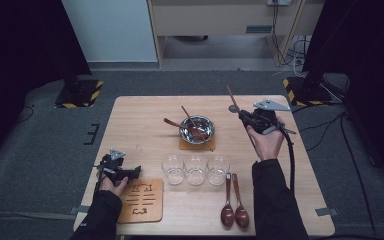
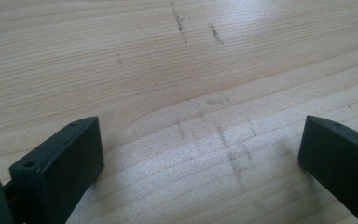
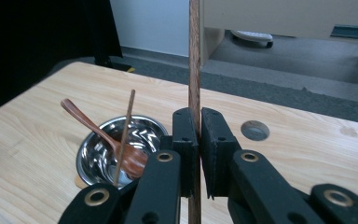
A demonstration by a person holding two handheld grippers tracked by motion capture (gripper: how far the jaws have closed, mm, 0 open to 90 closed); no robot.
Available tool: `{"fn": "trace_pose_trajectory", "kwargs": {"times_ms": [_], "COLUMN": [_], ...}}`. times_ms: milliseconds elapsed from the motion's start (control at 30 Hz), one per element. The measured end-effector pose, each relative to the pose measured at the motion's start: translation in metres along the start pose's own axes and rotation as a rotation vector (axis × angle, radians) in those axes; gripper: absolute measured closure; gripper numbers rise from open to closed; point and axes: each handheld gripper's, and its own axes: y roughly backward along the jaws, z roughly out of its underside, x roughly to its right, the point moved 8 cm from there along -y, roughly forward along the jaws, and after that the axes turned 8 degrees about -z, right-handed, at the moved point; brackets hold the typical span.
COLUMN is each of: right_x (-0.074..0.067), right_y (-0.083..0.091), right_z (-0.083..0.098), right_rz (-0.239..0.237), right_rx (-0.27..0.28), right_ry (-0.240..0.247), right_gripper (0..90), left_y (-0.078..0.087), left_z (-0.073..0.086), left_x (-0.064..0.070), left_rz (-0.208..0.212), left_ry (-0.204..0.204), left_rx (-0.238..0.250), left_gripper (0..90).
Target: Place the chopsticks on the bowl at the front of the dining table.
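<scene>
the right tool [image 3: 199, 154] pinches a wooden chopstick [image 3: 194, 56] lifted beside the steel bowl [image 1: 197, 129], its drop-off still to come, while the left tool [image 1: 116, 169] rests spread and empty on the bench [image 1: 140, 115].

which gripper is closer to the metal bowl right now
Right. The right gripper, shut on a wooden stick, is just beside the metal bowl toward the table's far right. The left gripper rests open near the front left edge, farther away.

Slim brown wooden chopstick [image 3: 194, 70] — upright, clamped mid-length, above the table's right side
</scene>
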Motion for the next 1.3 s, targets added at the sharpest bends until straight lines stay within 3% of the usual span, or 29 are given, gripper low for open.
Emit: {"fn": "trace_pose_trajectory", "kwargs": {"times_ms": [1300], "right_x": [-0.029], "right_y": [-0.065], "right_z": [-0.021], "right_rz": [-0.056], "right_rx": [-0.012], "right_ry": [0.028], "right_gripper": [84.7], "left_y": [0.0], "left_z": [0.0], "left_x": [0.0], "left_rz": [0.0], "left_ry": [0.001], "left_rx": [0.0], "left_gripper": [0.0]}}
